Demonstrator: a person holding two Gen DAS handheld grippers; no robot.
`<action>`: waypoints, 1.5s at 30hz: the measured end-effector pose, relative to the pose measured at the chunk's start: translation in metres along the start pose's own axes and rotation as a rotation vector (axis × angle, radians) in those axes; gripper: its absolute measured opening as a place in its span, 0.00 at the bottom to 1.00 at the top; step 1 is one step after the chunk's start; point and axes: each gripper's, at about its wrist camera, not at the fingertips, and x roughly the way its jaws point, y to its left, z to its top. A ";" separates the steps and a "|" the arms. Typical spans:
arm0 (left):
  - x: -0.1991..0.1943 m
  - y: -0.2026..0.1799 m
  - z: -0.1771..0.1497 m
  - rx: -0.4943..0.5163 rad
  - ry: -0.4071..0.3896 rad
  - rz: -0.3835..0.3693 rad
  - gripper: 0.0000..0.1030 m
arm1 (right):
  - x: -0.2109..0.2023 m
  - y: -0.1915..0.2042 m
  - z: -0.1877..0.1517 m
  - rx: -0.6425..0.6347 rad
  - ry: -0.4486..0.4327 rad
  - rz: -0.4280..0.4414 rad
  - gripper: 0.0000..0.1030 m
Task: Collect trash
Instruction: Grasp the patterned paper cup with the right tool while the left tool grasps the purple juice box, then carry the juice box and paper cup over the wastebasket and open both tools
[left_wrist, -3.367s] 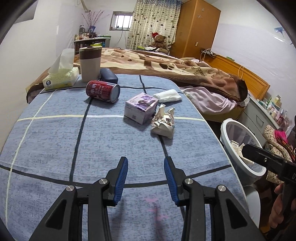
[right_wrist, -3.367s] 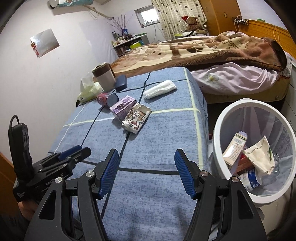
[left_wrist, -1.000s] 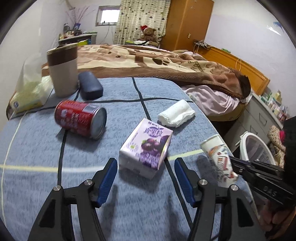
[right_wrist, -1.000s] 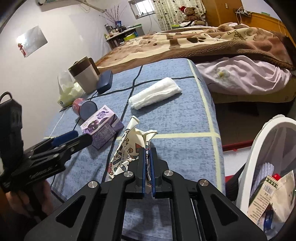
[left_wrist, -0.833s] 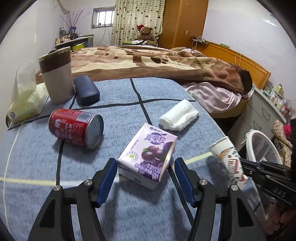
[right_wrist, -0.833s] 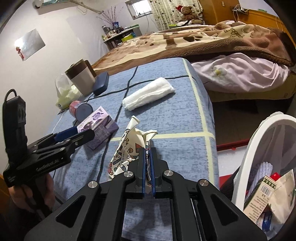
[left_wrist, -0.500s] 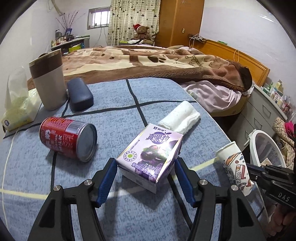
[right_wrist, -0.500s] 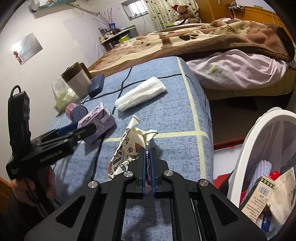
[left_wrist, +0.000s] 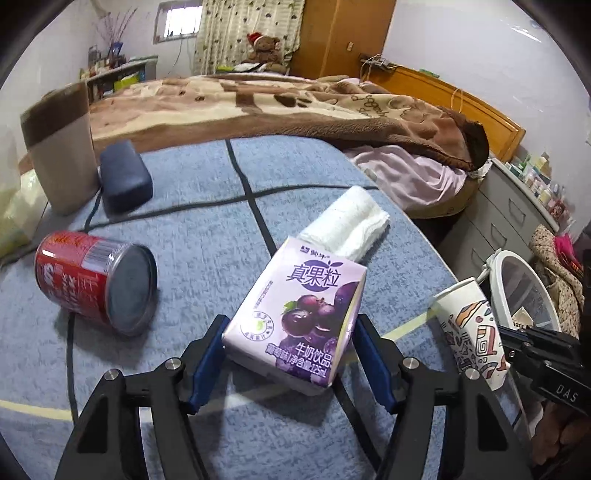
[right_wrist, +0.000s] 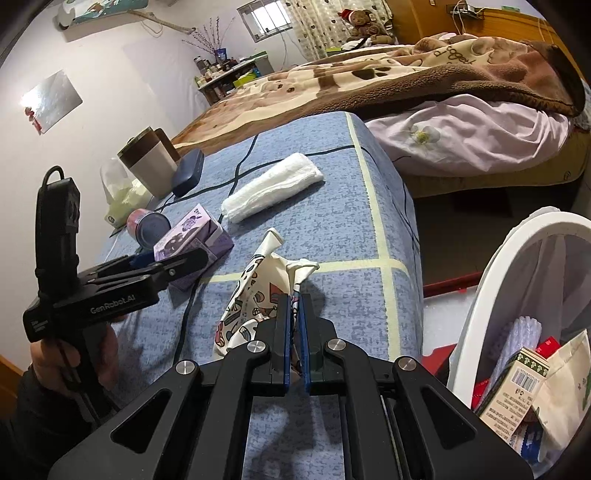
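Observation:
A purple milk carton (left_wrist: 299, 314) lies on the blue-covered table (left_wrist: 207, 236). My left gripper (left_wrist: 288, 362) straddles it with its jaws opening; the blue pads stand just off the carton's sides. My right gripper (right_wrist: 294, 306) is shut on a crumpled patterned paper cup (right_wrist: 258, 288), held above the table's right side; the same cup (left_wrist: 469, 332) shows in the left wrist view. A red can (left_wrist: 92, 280) lies on its side to the left, and a rolled white cloth (left_wrist: 347, 225) lies behind the carton. The white trash bin (right_wrist: 480, 295) stands to the right, off the table.
A brown-and-beige mug (left_wrist: 59, 147), a dark blue case (left_wrist: 123, 177) and a tissue pack (left_wrist: 14, 210) sit at the table's far left. A bed with a brown blanket (left_wrist: 295, 103) lies behind, grey drawers (left_wrist: 509, 214) to the right. The bin holds several wrappers (right_wrist: 524, 384).
My left gripper has moved forward until the purple carton sits between its fingers. My right gripper keeps its hold on the paper cup and has hardly shifted.

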 end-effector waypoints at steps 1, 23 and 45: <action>-0.001 -0.002 -0.001 0.002 0.001 0.012 0.64 | -0.001 0.000 0.000 -0.001 -0.001 -0.004 0.04; -0.094 -0.070 -0.056 -0.031 -0.073 -0.013 0.59 | -0.068 -0.004 -0.020 -0.011 -0.083 -0.060 0.04; -0.114 -0.133 -0.070 0.035 -0.084 -0.079 0.59 | -0.110 -0.029 -0.036 0.037 -0.152 -0.103 0.04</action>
